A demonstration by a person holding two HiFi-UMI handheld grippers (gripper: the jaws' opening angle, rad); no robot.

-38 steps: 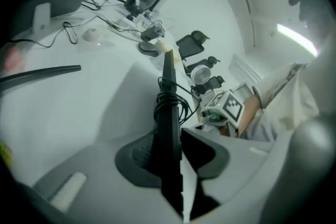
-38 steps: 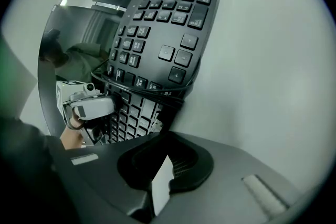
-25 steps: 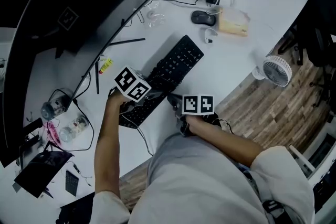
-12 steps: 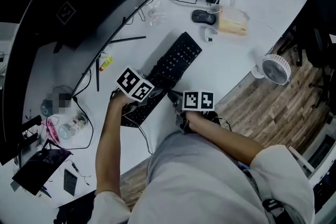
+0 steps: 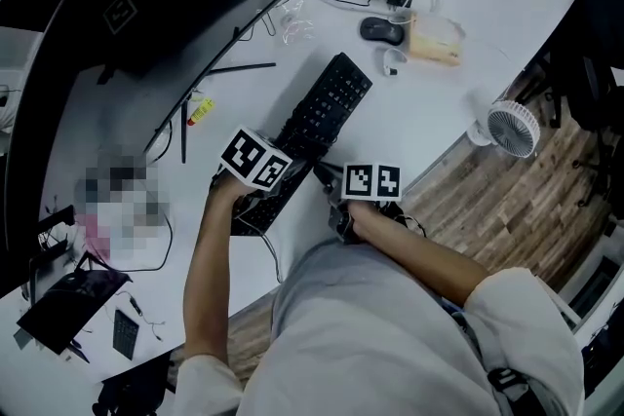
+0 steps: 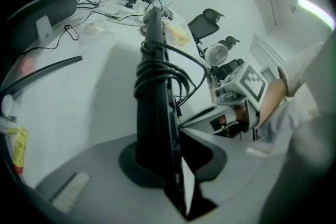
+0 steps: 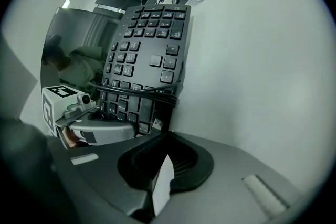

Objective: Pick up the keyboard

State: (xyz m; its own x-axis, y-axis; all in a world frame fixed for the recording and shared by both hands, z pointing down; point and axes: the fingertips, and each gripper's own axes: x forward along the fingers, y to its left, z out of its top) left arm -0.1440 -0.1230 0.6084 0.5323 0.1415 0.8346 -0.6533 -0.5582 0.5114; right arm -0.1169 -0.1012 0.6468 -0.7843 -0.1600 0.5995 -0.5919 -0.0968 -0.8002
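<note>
Edgewise, keyboard point(image 6: 153, 86) clamped in left gripper point(image 6: 174, 157); right gripper point(image 7: 163, 168) just beside.

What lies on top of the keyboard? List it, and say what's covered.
A black cable is looped across the keys of the keyboard, near the end clamped in the jaws of the left gripper. The keys beneath those loops and under the jaws are covered.

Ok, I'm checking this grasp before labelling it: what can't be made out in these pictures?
Head view: marker cubes cover the jaws of the left gripper and right gripper.
Head view: a mosaic patch hides whatever lies left of the keyboard.
Right gripper view: print on the keys is too blurred to read.
Left gripper view: the keyboard is edge-on, hiding its keys.
</note>
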